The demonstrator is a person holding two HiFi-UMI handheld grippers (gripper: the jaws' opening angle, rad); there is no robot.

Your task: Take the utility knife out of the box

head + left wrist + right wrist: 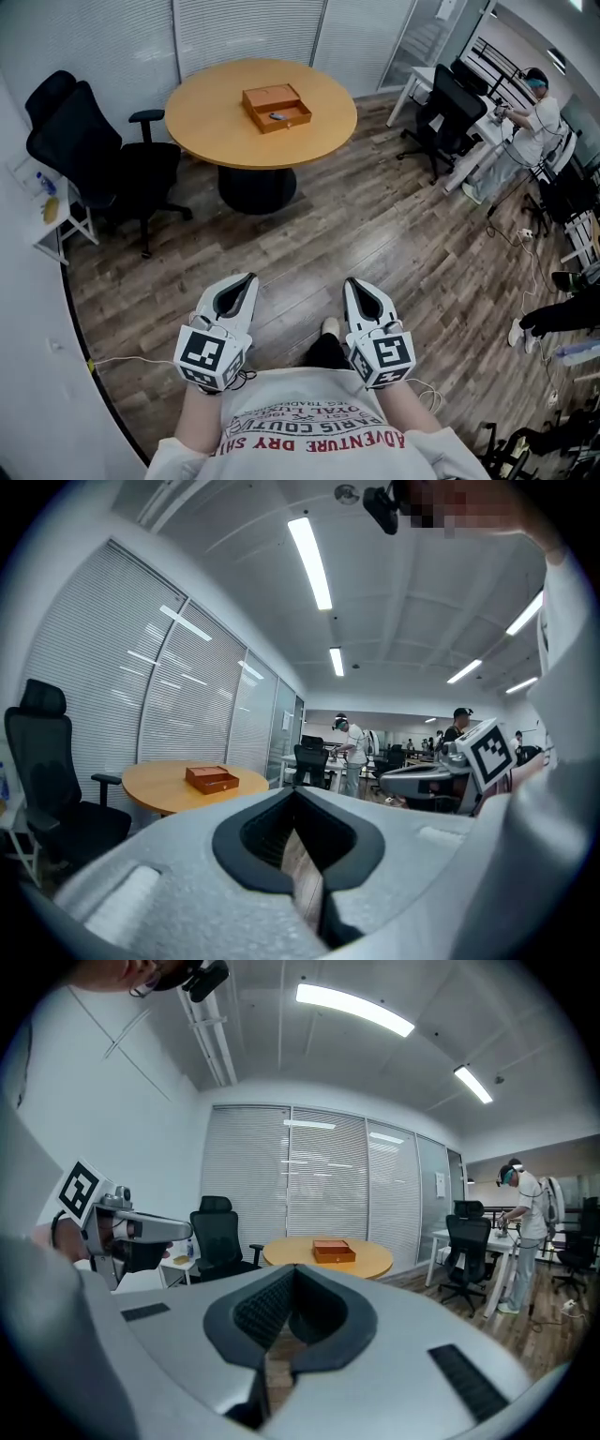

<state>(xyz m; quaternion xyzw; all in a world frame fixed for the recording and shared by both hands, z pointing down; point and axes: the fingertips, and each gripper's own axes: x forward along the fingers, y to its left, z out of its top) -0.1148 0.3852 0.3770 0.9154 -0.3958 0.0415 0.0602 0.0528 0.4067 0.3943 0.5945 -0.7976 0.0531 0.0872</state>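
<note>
Currently the left tongs [246,281] and right tongs [352,284] are both closed on nothing, held low and well apart from the round table [206,131]. The utility knife [278,116] shows only as a small bluish shape lying in the open wooden box [267,97] mid-table. It is probably light, stiff and smooth-sided, and best pinched across the middle of the handle, away from the blade end.

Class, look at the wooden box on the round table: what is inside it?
The box lies open on the round table. In the head view a small dark thing lies in it, too small to name surely. In both gripper views its walls hide the inside.
</note>
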